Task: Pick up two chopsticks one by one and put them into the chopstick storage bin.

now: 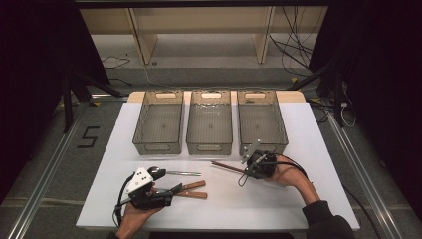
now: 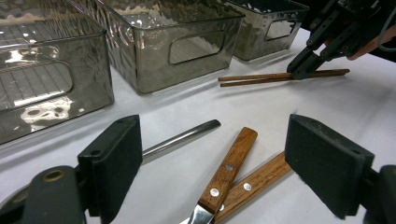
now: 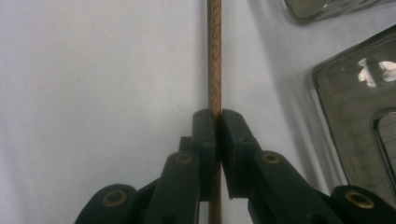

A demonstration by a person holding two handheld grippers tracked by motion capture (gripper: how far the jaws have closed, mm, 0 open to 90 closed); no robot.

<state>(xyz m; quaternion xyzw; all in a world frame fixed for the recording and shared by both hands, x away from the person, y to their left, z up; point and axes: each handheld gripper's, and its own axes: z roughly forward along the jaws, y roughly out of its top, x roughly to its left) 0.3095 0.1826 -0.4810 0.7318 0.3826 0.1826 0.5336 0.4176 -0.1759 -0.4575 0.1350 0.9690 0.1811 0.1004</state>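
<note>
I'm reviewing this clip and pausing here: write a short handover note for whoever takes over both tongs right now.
Right tongs: shut on the chopsticks, gripped partway along, on the white table before the right bin.
Left tongs: open, holding nothing, hovering over the two wooden-handled utensils; a metal-handled utensil lies beside them.
Done: chopsticks grasped; whether they are lifted is unclear. All three smoked bins look empty, including the middle bin and left bin.
Left: probably carry the chopsticks to a bin, then pick up the remaining utensils.
</note>
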